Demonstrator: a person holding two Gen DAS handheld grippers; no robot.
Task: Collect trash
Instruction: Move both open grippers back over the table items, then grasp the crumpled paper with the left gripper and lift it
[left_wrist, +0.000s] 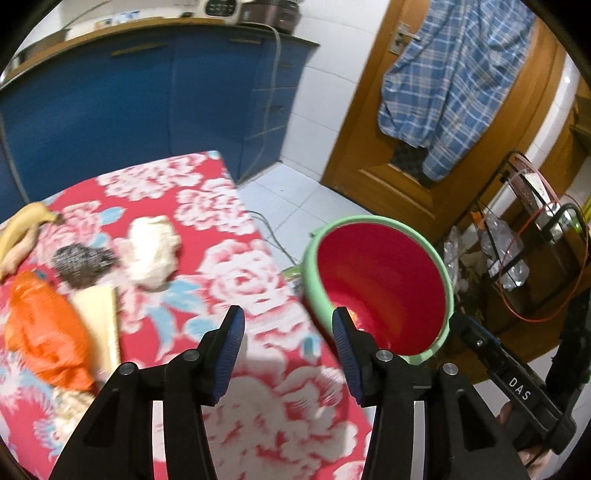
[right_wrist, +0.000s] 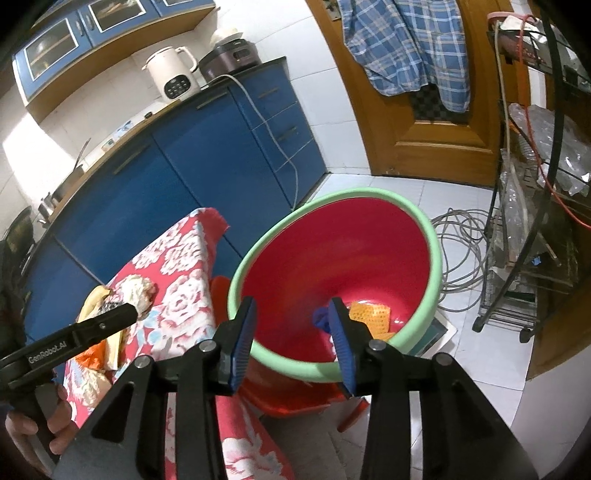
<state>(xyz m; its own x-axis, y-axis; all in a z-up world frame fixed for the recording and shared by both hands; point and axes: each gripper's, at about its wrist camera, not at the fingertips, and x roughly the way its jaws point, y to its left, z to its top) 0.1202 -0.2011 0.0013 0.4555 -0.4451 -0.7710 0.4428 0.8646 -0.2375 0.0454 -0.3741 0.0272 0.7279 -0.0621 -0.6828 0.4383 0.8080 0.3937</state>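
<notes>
The trash lies in two places. On the red floral tablecloth sit a crumpled white paper wad, a grey speckled scrap touching its 9 o'clock side, an orange bag at 7 o'clock of the wad, a pale flat piece partly under the bag, and a banana peel cut off by the frame edge at 9 o'clock. All are blurred; what the flat piece is cannot be told.

In the red bucket with its green rim, which stands beside the table on a red stool, an orange netted piece lies on the bottom; a blue scrap beside it is half hidden behind a finger.

The right gripper hangs over the bucket's near rim, its jaws partly apart with nothing between them. The left gripper hovers above the table's edge at 3 o'clock of the wad, jaws likewise moderately parted and empty.

A hand holds the left tool, mostly cut off at 8 o'clock in the right wrist view.

Beyond stand blue cabinets, a wooden door with a plaid shirt and a wire rack.
</notes>
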